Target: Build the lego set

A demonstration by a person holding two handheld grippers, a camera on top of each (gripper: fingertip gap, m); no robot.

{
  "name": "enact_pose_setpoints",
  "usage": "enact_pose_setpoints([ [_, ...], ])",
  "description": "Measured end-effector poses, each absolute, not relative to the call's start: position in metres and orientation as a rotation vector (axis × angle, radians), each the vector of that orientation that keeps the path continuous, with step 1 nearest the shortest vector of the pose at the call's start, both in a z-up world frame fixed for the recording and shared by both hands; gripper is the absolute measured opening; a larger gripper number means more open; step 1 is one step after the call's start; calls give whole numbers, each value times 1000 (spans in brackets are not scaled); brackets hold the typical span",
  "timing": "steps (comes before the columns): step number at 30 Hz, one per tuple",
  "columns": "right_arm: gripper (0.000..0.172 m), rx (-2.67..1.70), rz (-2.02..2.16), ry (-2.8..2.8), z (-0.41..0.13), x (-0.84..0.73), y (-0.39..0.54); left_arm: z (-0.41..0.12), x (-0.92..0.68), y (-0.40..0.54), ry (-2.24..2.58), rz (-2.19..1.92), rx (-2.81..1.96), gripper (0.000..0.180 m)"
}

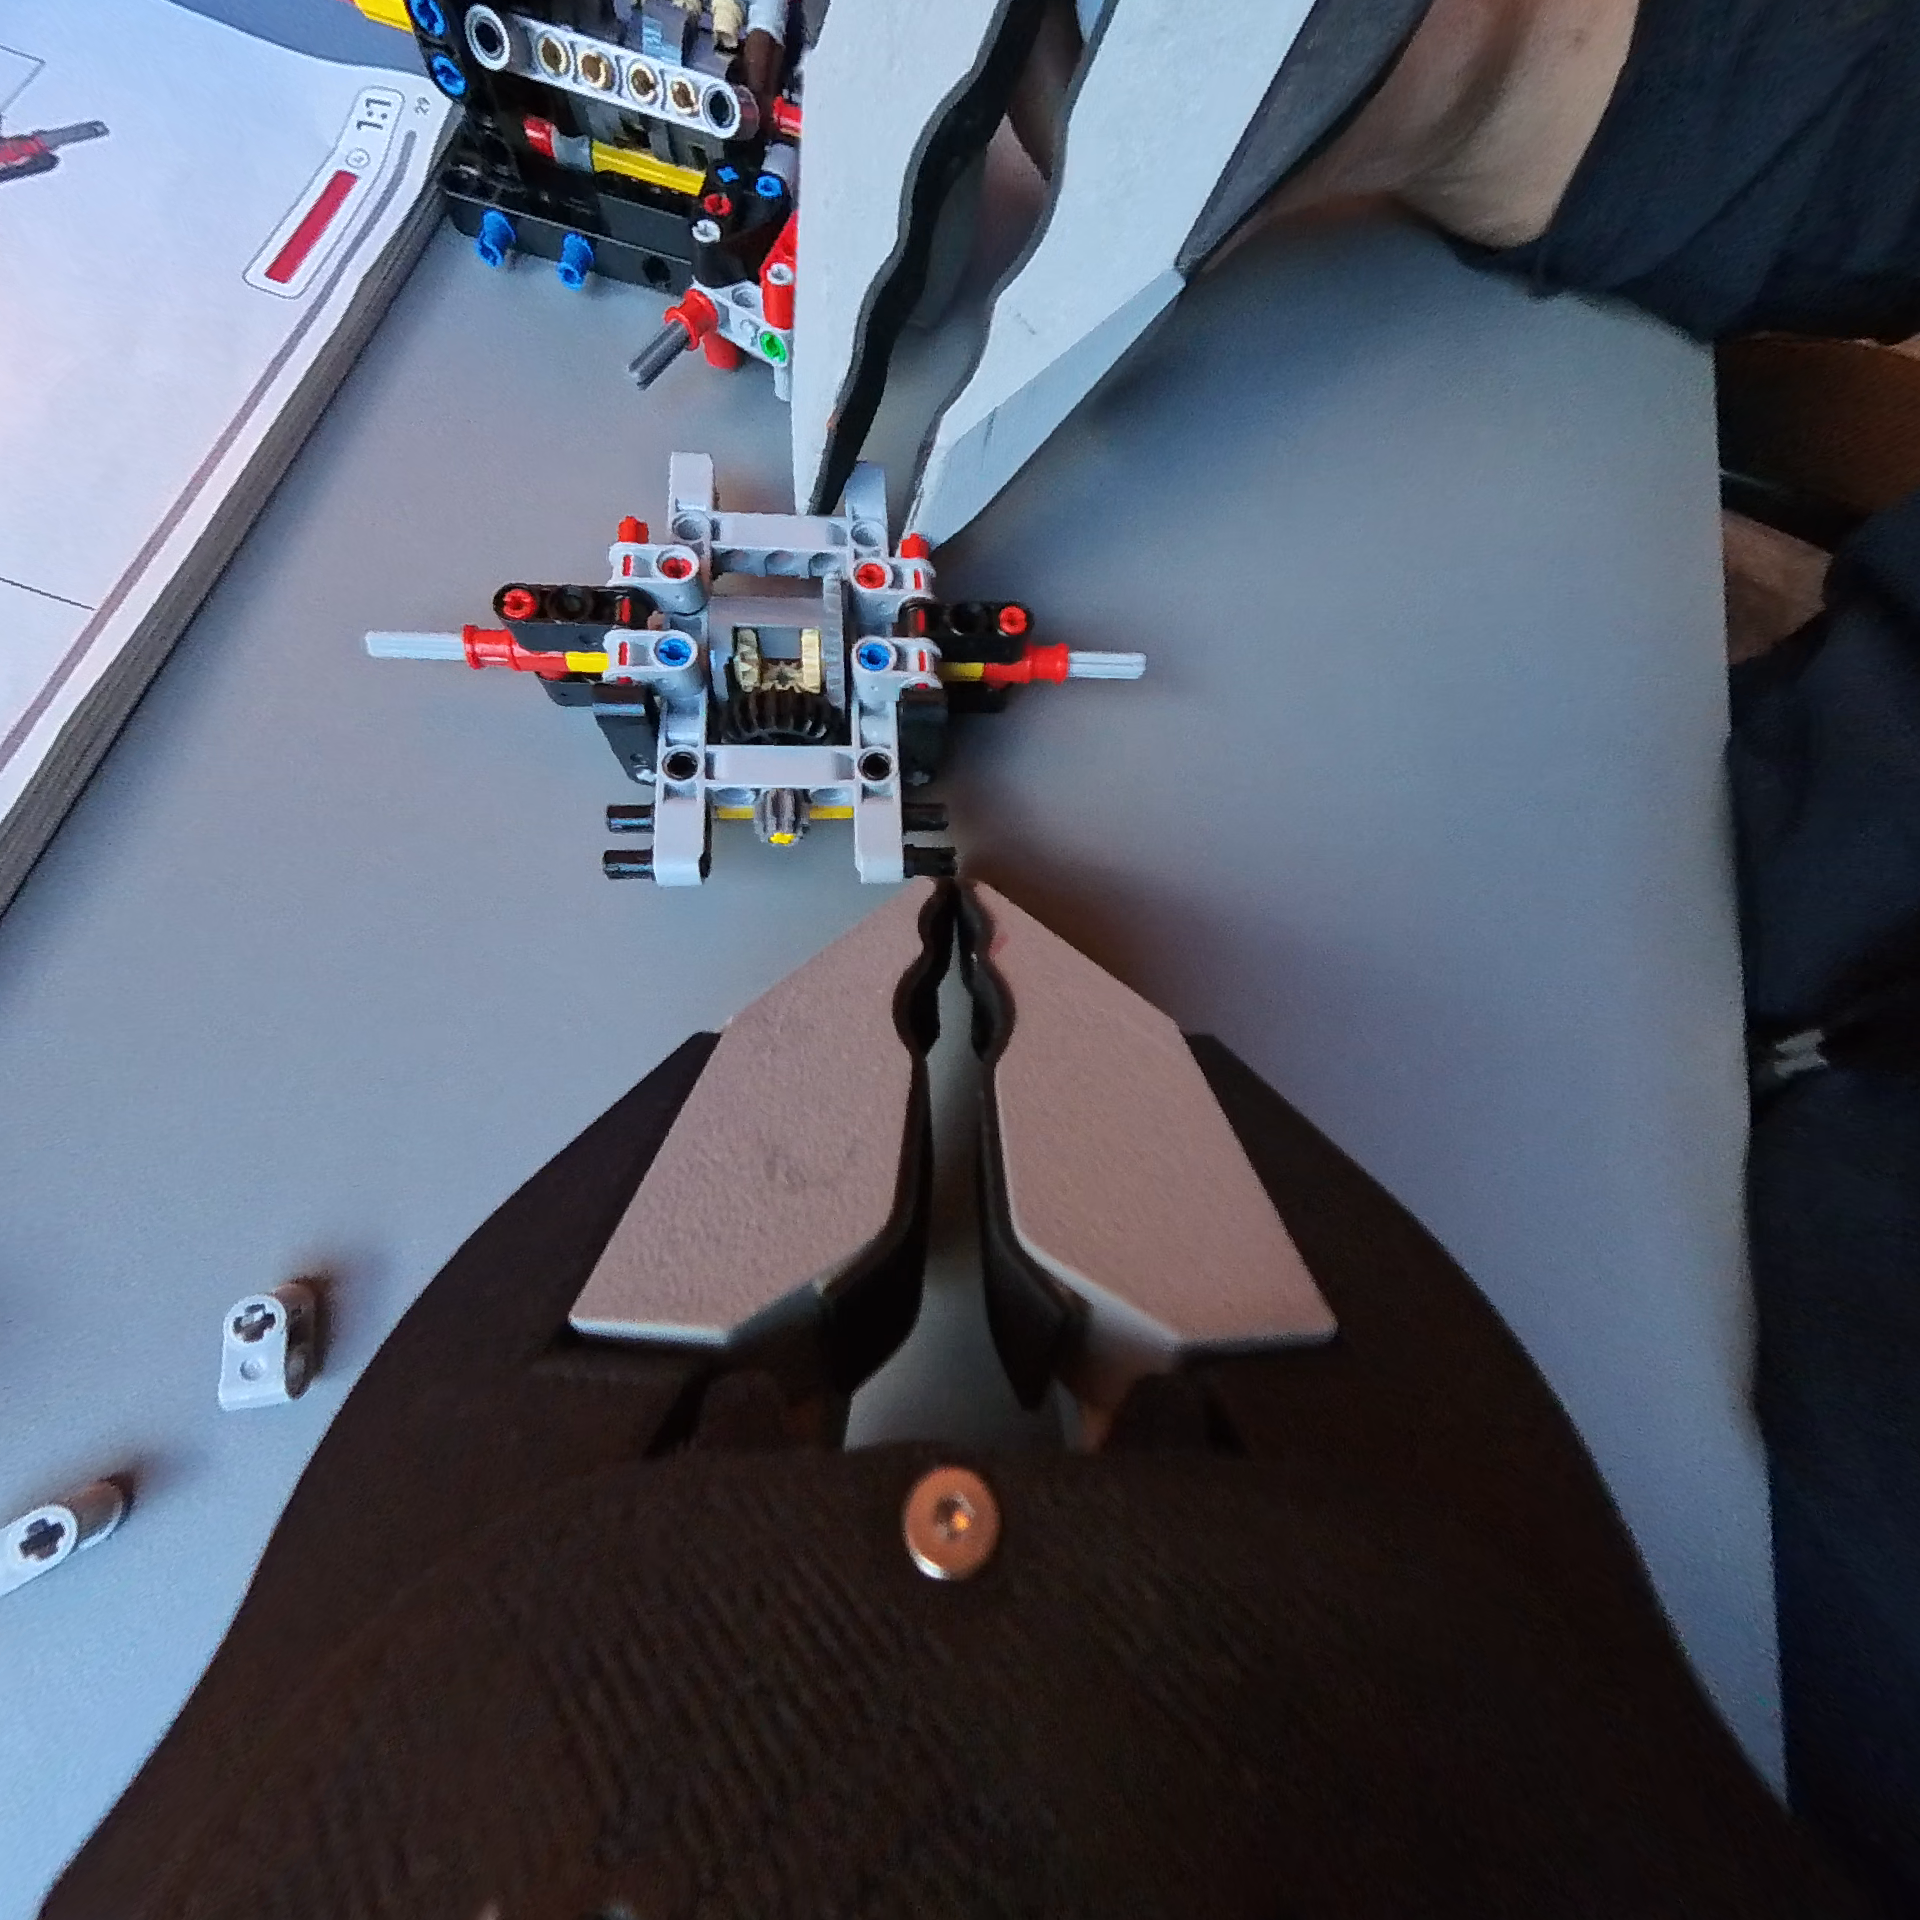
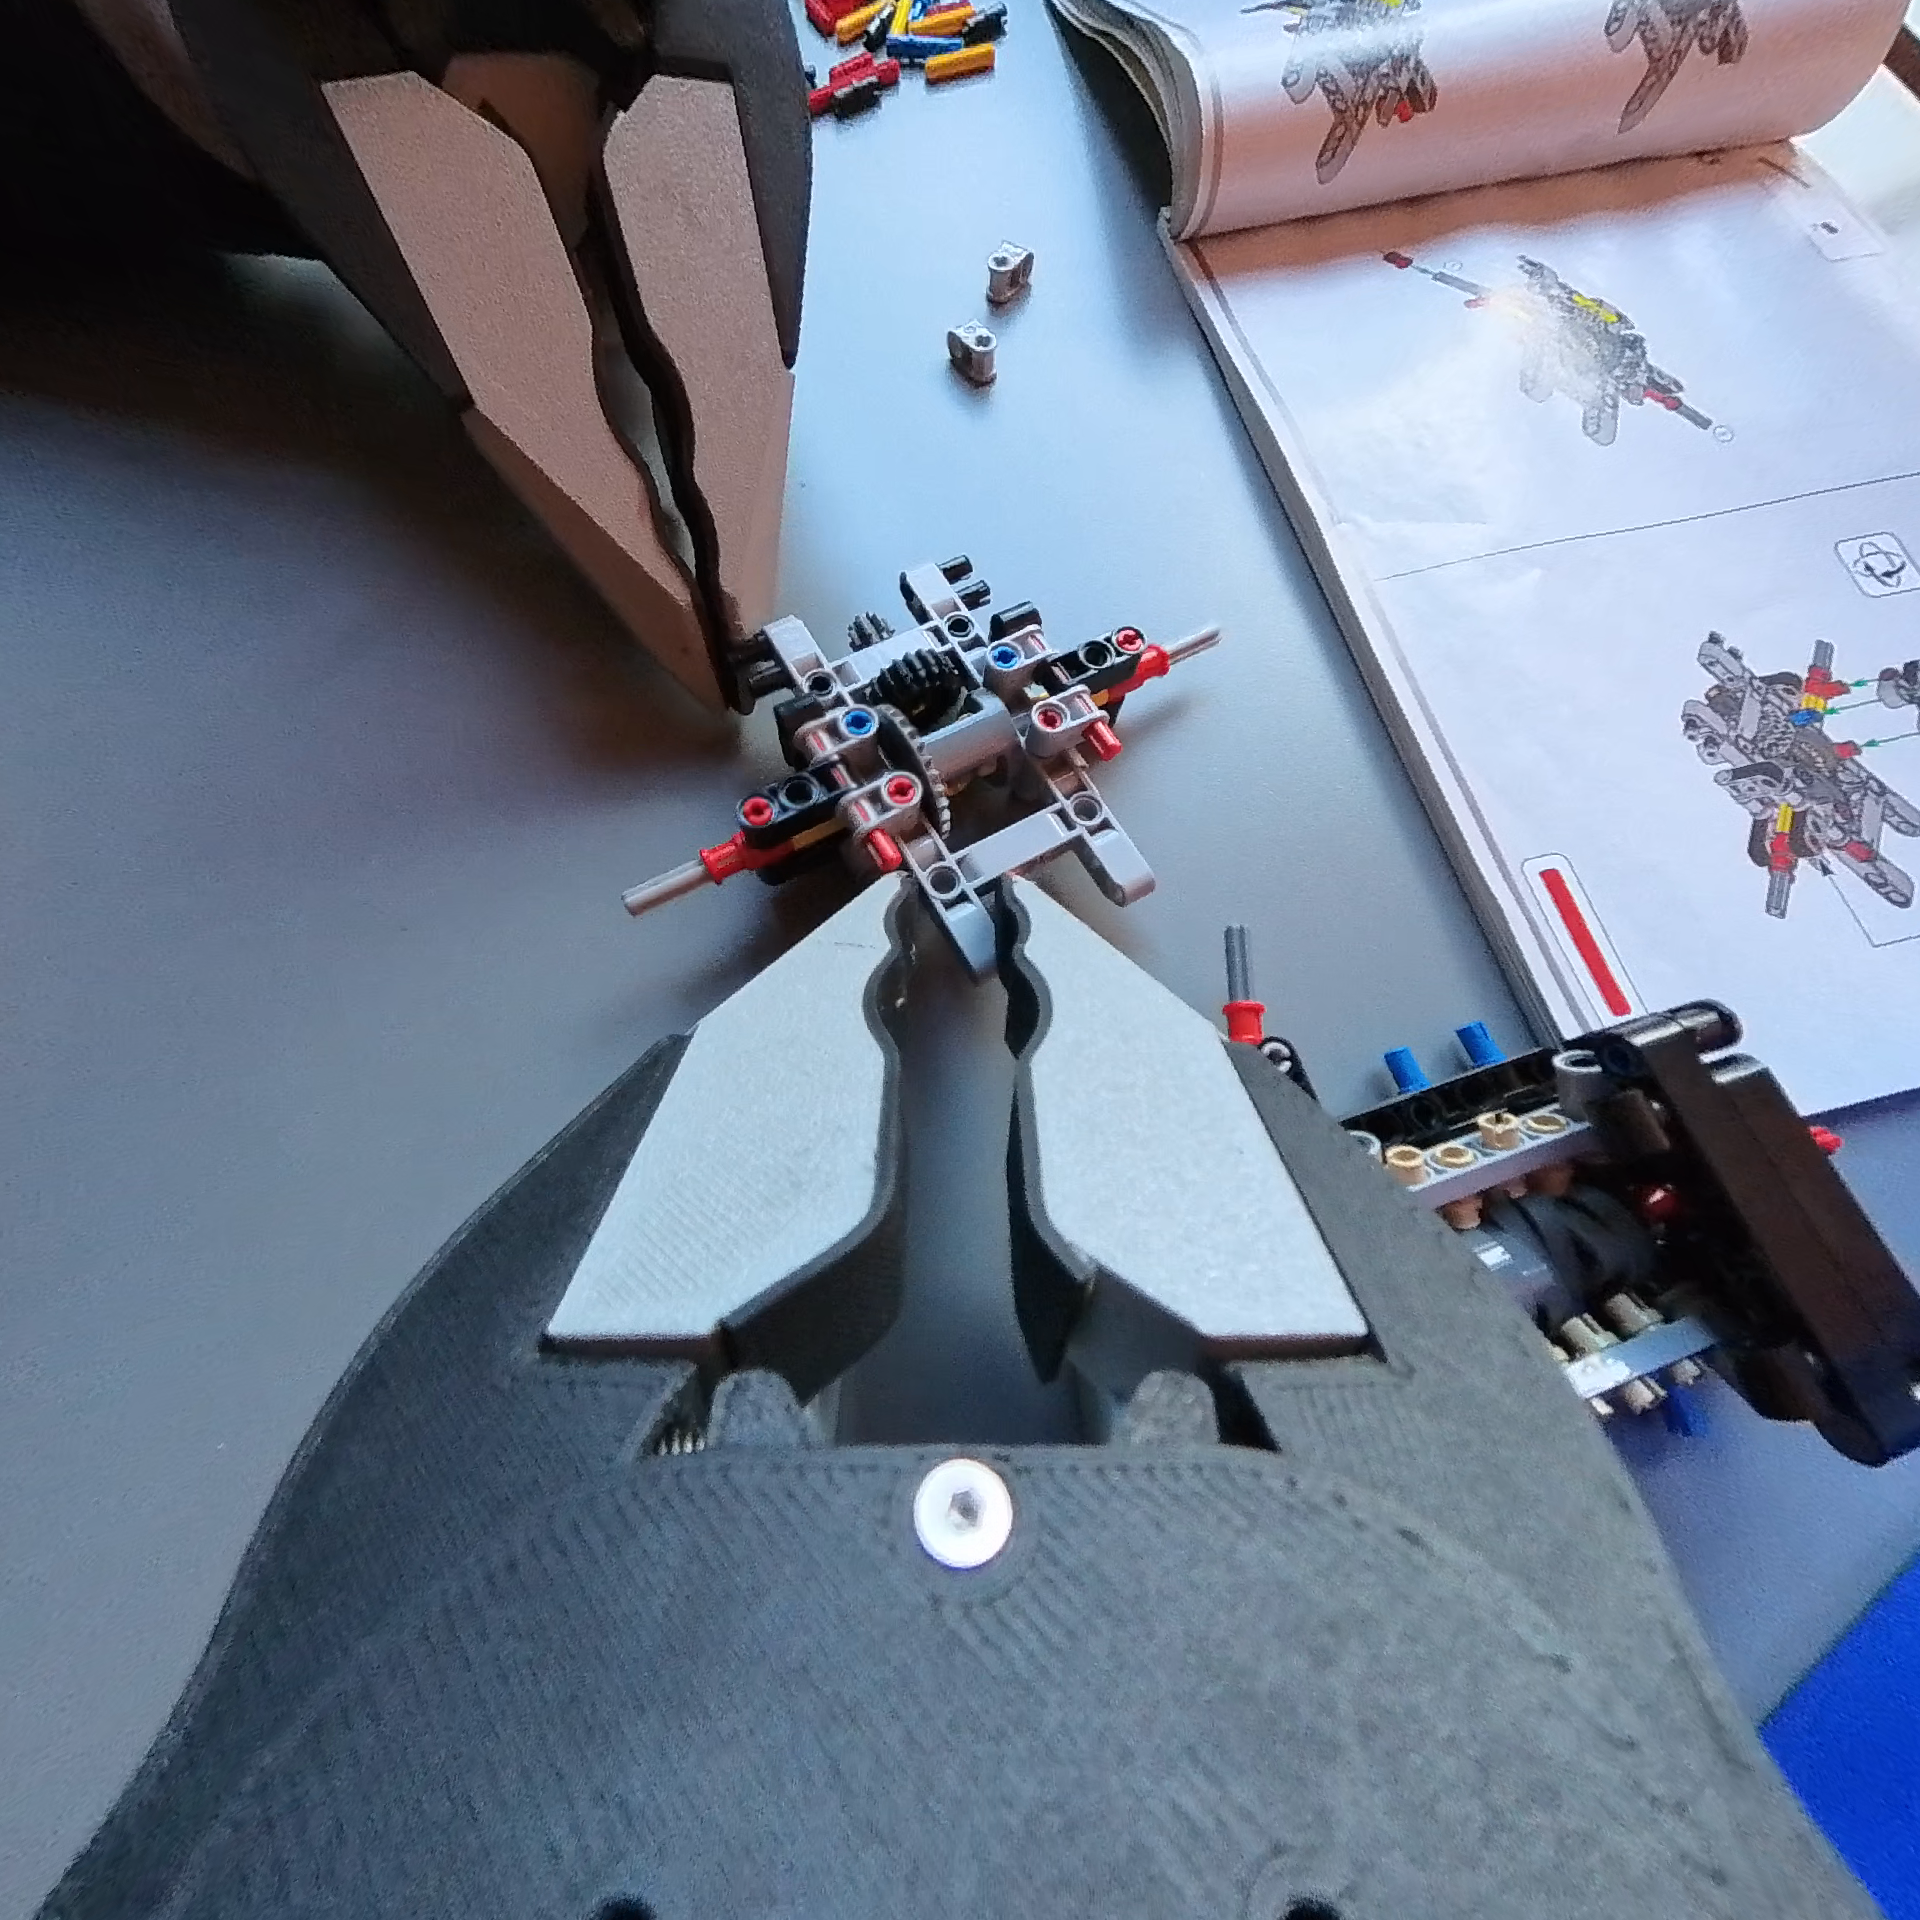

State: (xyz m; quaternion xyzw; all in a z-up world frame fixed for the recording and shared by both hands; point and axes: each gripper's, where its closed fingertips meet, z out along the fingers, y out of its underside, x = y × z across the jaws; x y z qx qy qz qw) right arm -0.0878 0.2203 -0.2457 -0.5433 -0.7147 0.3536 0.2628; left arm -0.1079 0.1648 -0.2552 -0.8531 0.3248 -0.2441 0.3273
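My right gripper [image 2: 956, 935] is clamped narrow on a grey frame arm of the gear assembly [image 2: 940, 753], pads pressing both sides. My left gripper [image 1: 951, 899] is closed tight, tips touching, just at a black pin [image 1: 928, 860] on the opposite corner; I can't tell if it pinches it. The assembly sits mid-table [image 1: 1351, 831], beside the instruction booklet [image 2: 1558, 520]. I judge it light and rigid, but press-fit: axles and pins could pop; frame beams are safest.

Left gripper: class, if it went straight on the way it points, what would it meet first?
The left gripper, fingers together, would probably meet the black pin on the near corner of the grey brick assembly almost at once; depth is unclear.
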Motion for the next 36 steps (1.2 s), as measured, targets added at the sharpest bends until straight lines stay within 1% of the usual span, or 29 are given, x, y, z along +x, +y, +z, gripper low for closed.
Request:
enact_pose_setpoints([
  [17, 12, -1453, 966, -1931, -244, -87, 219, -257, -106, 162, 888, -606, -2228, 0],
  [21, 20, -1441, 988, -1945, -243, -87, 217, -256, -106, 162, 884, -622, -2221, 0],
  [24, 22, -1426, 1000, -1941, -241, -86, 216, -254, -106, 161, 880, -643, -2216, 0],
  [26, 21, -1405, 1017, -1935, -238, -86, 214, -252, -103, 157, 909, -678, -2198, 5],
  [30, 22, -1348, 1083, -1898, -227, -83, 211, -242, -106, 146, 935, -750, -2131, 7],
  [33, 23, -1331, 1139, -1838, -217, -81, 214, -240, -129, 154, 852, -665, -2159, 8],
  [36, 28, -1342, 1188, -1747, -205, -80, 224, -222, -151, 175, 712, -567, -2156, 13],
])
